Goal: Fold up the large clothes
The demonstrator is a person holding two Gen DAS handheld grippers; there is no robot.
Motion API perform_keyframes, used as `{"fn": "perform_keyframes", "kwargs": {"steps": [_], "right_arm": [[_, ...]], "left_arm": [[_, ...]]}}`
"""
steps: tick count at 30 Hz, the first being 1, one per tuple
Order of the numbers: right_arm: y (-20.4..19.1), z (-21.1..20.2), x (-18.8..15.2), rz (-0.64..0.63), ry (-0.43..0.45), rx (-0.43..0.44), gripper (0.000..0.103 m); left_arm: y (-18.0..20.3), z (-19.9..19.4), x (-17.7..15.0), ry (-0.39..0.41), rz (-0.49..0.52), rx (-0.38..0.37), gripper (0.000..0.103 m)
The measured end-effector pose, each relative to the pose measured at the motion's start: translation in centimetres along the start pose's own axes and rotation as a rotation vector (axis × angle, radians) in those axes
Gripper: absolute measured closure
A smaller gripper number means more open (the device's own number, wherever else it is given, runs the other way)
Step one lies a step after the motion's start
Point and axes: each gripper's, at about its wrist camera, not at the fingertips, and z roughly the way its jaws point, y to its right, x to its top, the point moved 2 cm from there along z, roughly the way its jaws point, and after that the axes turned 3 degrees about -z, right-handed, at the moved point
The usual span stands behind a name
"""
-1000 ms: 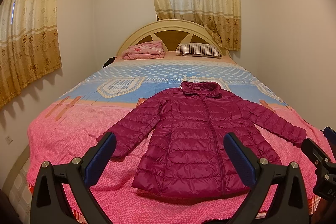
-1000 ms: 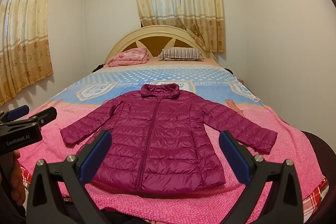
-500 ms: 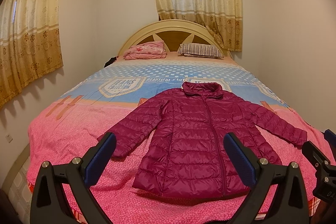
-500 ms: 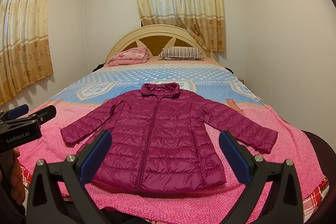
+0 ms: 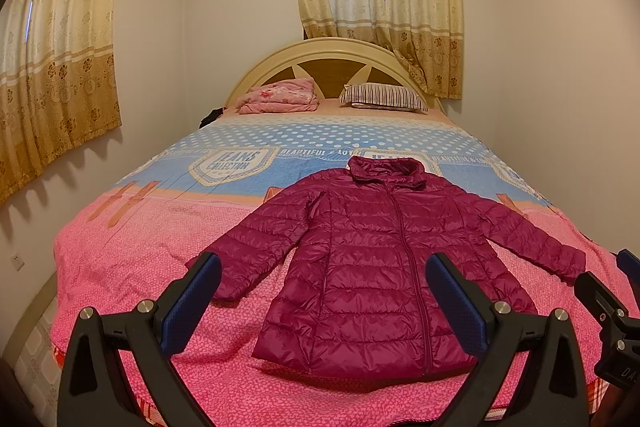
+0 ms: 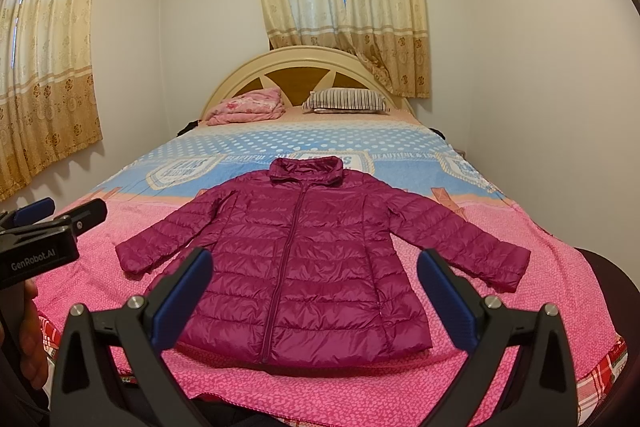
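While the jacket (image 5: 384,267) lies flat, the left tool (image 5: 322,289) and right tool (image 6: 314,281) gape wide, holding nothing.

Both grippers share one build. The left gripper (image 5: 322,297) has black angular arms, each finger faced with a blue pad (image 5: 188,301), and a round silver screw head (image 5: 145,306) sits at every joint. The right gripper (image 6: 314,293) matches it: black frame, blue pads (image 6: 182,299), silver screws (image 6: 135,302). Seen from the right wrist, the left unit's black body carries white "GenRobot.AI" lettering (image 6: 33,260). A hand (image 6: 32,343) grips below it; no sleeve can be made out.
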Motion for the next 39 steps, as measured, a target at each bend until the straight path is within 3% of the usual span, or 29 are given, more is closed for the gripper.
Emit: {"fn": "perform_keyframes", "kwargs": {"steps": [29, 39], "right_arm": [[0.1, 0.2, -0.4, 0.006, -0.011, 0.010, 0.000], [1.6, 3.0, -1.1, 0.027, -0.055, 0.005, 0.000]], "left_arm": [[-0.2, 0.4, -0.2, -0.010, 0.000, 0.004, 0.001], [0.2, 4.2, -1.3, -0.046, 0.040, 0.047, 0.001]]}}
